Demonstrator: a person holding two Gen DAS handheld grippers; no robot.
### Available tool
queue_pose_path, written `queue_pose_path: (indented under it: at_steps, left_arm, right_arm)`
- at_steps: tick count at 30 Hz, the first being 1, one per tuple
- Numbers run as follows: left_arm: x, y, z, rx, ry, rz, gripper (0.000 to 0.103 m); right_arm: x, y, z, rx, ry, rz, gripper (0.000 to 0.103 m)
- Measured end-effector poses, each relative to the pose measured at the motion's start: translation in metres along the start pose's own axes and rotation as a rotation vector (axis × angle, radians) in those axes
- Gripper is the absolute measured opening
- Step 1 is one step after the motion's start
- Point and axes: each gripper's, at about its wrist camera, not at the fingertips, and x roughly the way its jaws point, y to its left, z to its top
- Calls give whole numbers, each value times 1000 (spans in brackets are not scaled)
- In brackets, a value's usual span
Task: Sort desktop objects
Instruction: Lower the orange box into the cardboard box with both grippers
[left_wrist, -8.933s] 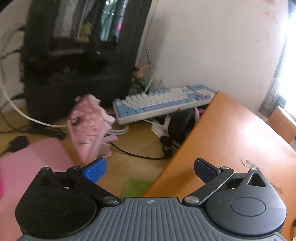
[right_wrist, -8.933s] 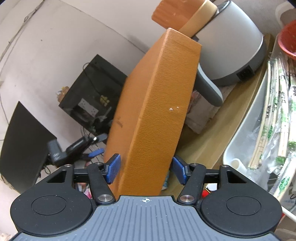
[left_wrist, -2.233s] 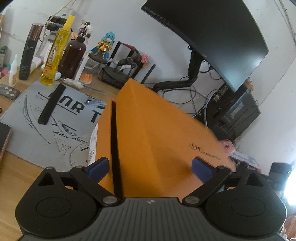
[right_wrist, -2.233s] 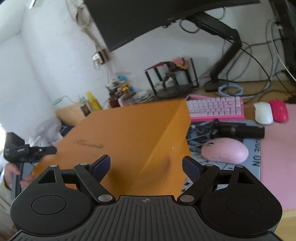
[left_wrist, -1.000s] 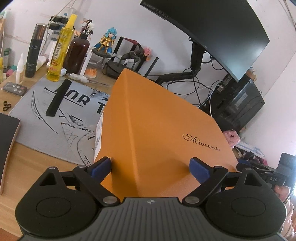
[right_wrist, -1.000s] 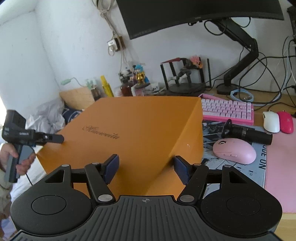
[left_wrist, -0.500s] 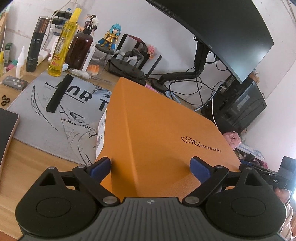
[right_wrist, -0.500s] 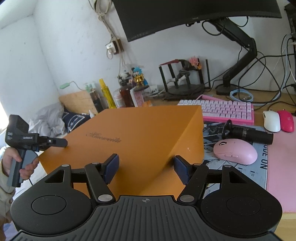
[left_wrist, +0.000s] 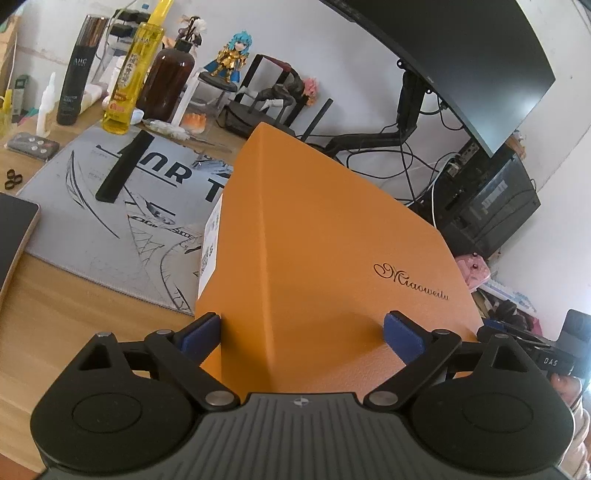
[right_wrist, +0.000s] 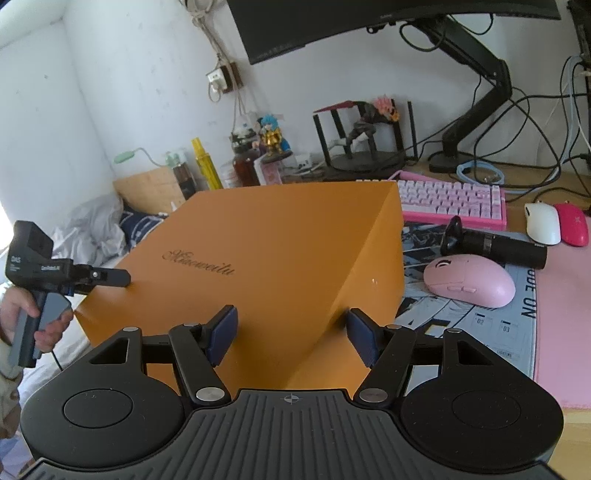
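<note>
Two tongs (left_wrist: 302, 334) (right_wrist: 291, 334) astride orange box (left_wrist: 332, 236) (right_wrist: 266, 258)

The orange box (right_wrist: 266, 258) is blocking the desk's (left_wrist: 74, 325) near edge. A pink mouse (right_wrist: 469, 280) is crowding its right side; bare grey mat (left_wrist: 110, 221) is lying open leftward, bottles (left_wrist: 129, 77) standing behind.

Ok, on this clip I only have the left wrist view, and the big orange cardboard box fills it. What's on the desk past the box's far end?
Observer: A pink computer mouse sits on the printed desk mat, beside the orange cardboard box but apart from it.
Operator: Anything behind the mouse?
Observer: A black cylindrical device lies there, with a pink keyboard further back.
Operator: And the right gripper?
Observer: The right gripper straddles the box's near corner. Whether it is clamped isn't clear.
</note>
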Motion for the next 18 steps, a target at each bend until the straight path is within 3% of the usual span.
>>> queue_pose_path:
  at_steps: [8, 14, 18]
  left_arm:
    - [-1, -7, -7, 28, -29, 43, 95]
    - [2, 3, -11, -31, -34, 15, 95]
    - [1, -2, -14, -13, -55, 40, 95]
  right_arm:
    - [3, -3, -7, 17, -7, 2, 68]
    - [6, -7, -10, 36, -7, 0, 67]
    - [7, -10, -14, 63, -19, 6, 68]
